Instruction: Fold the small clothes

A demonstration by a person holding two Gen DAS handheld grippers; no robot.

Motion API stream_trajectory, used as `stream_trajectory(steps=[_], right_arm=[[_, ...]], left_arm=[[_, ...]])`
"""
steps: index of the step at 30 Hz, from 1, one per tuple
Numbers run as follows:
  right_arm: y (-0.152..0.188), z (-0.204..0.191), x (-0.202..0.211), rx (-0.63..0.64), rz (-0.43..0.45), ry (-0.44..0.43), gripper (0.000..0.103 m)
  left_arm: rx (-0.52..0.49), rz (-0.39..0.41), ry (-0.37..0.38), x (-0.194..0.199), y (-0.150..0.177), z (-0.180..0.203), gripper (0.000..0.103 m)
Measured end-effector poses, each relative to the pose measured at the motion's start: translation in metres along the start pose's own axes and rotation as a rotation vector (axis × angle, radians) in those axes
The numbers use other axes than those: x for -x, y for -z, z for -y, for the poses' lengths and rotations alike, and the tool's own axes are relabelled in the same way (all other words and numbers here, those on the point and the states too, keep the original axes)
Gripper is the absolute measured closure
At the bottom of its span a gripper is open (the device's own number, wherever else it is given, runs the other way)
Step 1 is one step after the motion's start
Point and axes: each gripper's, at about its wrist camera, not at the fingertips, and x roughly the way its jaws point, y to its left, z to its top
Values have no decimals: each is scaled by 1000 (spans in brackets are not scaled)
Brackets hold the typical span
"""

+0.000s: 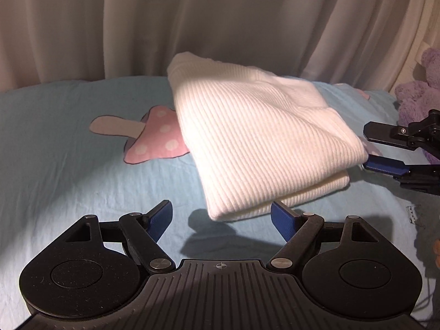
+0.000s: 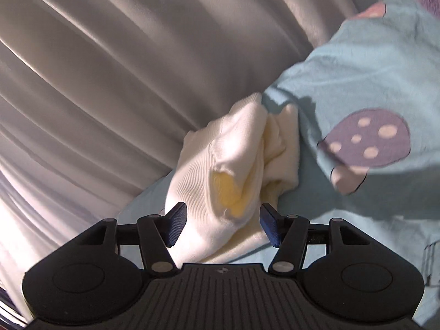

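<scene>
While the cream rib-knit garment [image 1: 255, 134] lies folded in a thick rectangle on the pale blue mushroom-print bedsheet [image 1: 55, 143], the left hand-held gripper [image 1: 221, 221] gapes empty at its 6 o'clock edge. At 3 o'clock, the right hand-held gripper [image 2: 220, 225] spreads blue ridged pads [image 2: 176, 224] around a bunched fold.

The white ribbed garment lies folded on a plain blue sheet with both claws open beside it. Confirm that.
Not quite: the blue sheet is not plain. The left wrist view shows a pink mushroom print on it, partly under the white ribbed garment. The rest holds: the garment lies folded, and the left claw and right claw are both open beside it.
</scene>
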Motion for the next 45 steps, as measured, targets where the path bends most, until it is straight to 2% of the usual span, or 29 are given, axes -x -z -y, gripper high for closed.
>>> stream_trajectory(steps=[3, 4, 5, 6, 7, 8, 11, 12, 13, 14, 15, 16, 18, 20, 21, 24, 26, 29, 33, 35, 37, 38, 39, 40, 41, 42, 45], right_arm=[[12, -12, -24, 49, -19, 34, 45], [14, -15, -31, 57, -13, 56, 55], [14, -17, -36, 53, -7, 93, 72], [15, -20, -39, 38, 1, 150, 83], [14, -20, -41, 12, 2, 166, 91], [12, -14, -41, -51, 7, 108, 92], [14, 26, -29, -374, 5, -254, 93], [15, 32, -27, -388, 8, -246, 93], [15, 33, -26, -329, 6, -149, 94], [17, 31, -28, -240, -20, -9, 94], [20, 28, -33, -157, -57, 107, 98], [21, 25, -31, -107, -45, 94, 97], [20, 11, -23, -5, -49, 130, 92], [15, 1, -11, 76, -14, 153, 75], [12, -3, -3, 110, 13, 175, 72], [1, -17, 15, 167, 91, 194, 71], [-6, -24, 13, 159, 125, 138, 70], [-17, -53, -29, 212, 99, 77, 70], [-21, -97, -107, 416, 62, 112, 70], [-27, -101, -144, 468, 33, 161, 71], [-30, -93, -178, 548, 1, 279, 74], [-30, -86, -184, 576, 22, 316, 77], [-30, -78, -182, 583, 54, 316, 79], [-30, -68, -176, 554, 90, 307, 87], [-31, -56, -169, 492, 133, 295, 97], [-33, -46, -163, 434, 163, 294, 101], [-37, -23, -145, 269, 240, 311, 103]], left_arm=[[1, -25, 4, -15, -1, 7, 19], [6, -28, -2, -18, -2, 9, 19], [12, -29, -13, -21, -3, 9, 19], [18, -30, -27, -23, -4, 8, 19], [27, -32, -37, -25, -6, 6, 19], [37, -33, -43, -25, -7, 3, 19], [63, -7, -80, -16, -10, -9, 19], [75, 1, -98, -14, -10, -15, 19], [93, 1, -111, -12, -11, -21, 19], [114, -4, -114, -12, -11, -27, 17], [137, -22, -103, -12, -11, -33, 16], [160, -46, -85, -11, -11, -40, 16], [177, -64, -72, -7, -9, -47, 16], [174, -77, -61, 1, -9, -55, 16], [177, -81, -60, 5, -10, -60, 17], [191, -50, -138, 23, -15, -77, 16], [231, -19, -192, 27, -22, -89, 16], [304, 20, -265, 23, -41, -98, 16], [344, 112, -322, 8, -69, -89, 15], [334, 153, -344, -6, -82, -79, 14], [314, 181, -324, -23, -96, -66, 14], [301, 180, -308, -32, -102, -58, 14], [287, 184, -293, -40, -109, -50, 14], [268, 194, -273, -46, -113, -42, 14], [250, 200, -257, -53, -117, -35, 14], [237, 199, -252, -63, -121, -27, 14], [243, 178, -222, -89, -126, -16, 14]])
